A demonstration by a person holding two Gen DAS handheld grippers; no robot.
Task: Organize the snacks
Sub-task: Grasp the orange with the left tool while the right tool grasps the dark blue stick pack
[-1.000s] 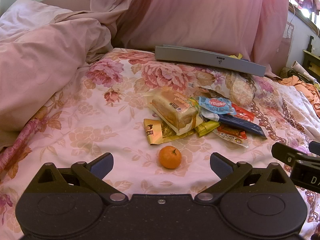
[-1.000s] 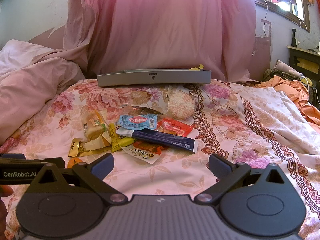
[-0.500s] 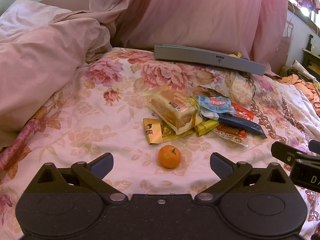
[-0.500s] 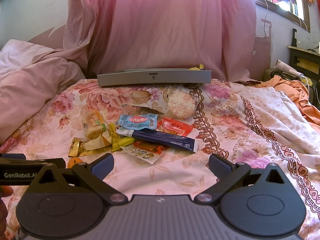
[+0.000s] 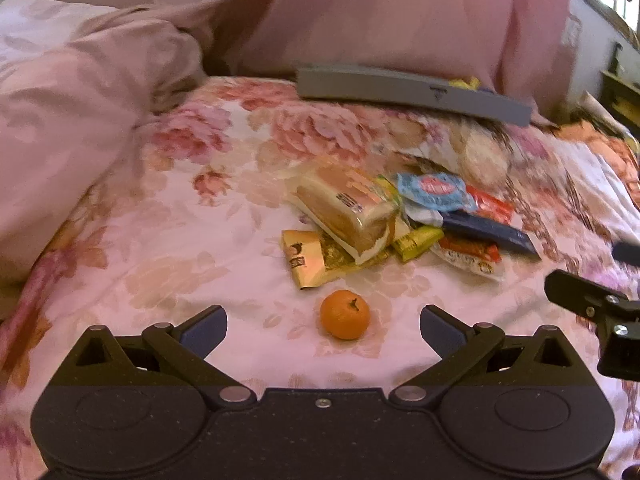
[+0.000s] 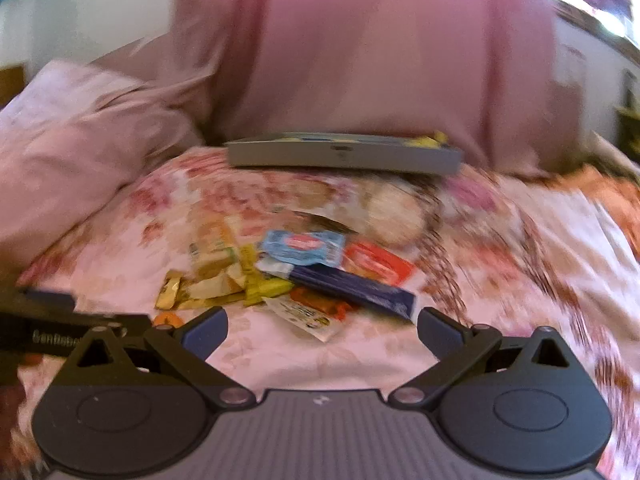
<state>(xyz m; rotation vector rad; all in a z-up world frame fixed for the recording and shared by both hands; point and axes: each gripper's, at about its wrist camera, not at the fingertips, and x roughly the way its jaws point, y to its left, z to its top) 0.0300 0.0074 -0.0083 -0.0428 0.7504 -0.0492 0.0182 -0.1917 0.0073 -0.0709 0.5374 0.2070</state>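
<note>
I have both grippers over a bed with a floral bedspread (image 5: 168, 216). The left gripper (image 5: 323, 322) is released, jaws spread wide and empty, and a mandarin orange (image 5: 345, 314) lies on the cloth between its fingertips, touching neither. Just beyond the orange sits the snack pile: a wrapped bread loaf (image 5: 348, 208) rests on a gold packet (image 5: 306, 260) and a yellow packet (image 5: 416, 240); to the right of the loaf are a light-blue packet with a red label (image 5: 434, 192), a red packet (image 5: 490, 206), a dark blue bar (image 5: 490, 232) and a clear packet with red contents (image 5: 468, 256), all overlapping. A grey tray (image 5: 412, 90) stands at the far side of the bed, well apart from the pile, with something yellow showing at its right end. A pink duvet (image 5: 80, 112) is heaped at the left. The right gripper (image 6: 322, 322) is likewise released and empty, held above bare cloth just short of the pile — the dark blue bar (image 6: 352, 286) and the clear packet (image 6: 308, 314) are nearest to it. The right wrist view is blurred, so the printing on the packets cannot be read there — the light-blue packet (image 6: 304, 246) and the tray (image 6: 344, 156) remain recognisable. Part of the left gripper's body enters that view at the lower left.
</note>
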